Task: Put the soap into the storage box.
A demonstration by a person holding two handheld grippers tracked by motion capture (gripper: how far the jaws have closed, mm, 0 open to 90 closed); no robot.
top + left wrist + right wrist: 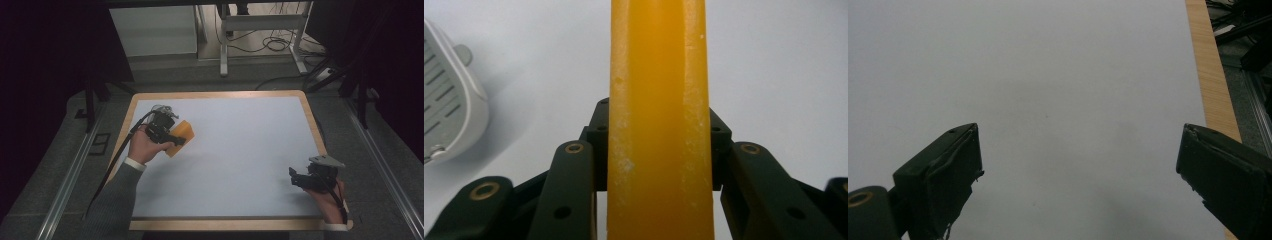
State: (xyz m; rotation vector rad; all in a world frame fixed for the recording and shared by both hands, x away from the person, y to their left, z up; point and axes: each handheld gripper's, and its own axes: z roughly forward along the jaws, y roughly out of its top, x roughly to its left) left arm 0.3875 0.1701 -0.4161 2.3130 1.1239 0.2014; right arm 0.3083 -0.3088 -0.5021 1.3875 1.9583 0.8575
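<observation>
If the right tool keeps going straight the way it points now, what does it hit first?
The right tool points along the bare white tabletop, jaws wide open with nothing between them. The way looks free; angled slightly down, it would probably meet the tabletop itself first, though depth is hard to judge.

Orange block (659, 120), black tool (172, 137), pale grey table (240, 150), wooden rim (215, 94)

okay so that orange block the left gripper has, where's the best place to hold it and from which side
Across its narrow thickness, coming in from one end, as the left gripper does now. The orange block is a flat slab with two broad parallel faces; the jaws press on those, and it runs straight out between them. The right gripper is open, with nothing between its jaws.
</observation>
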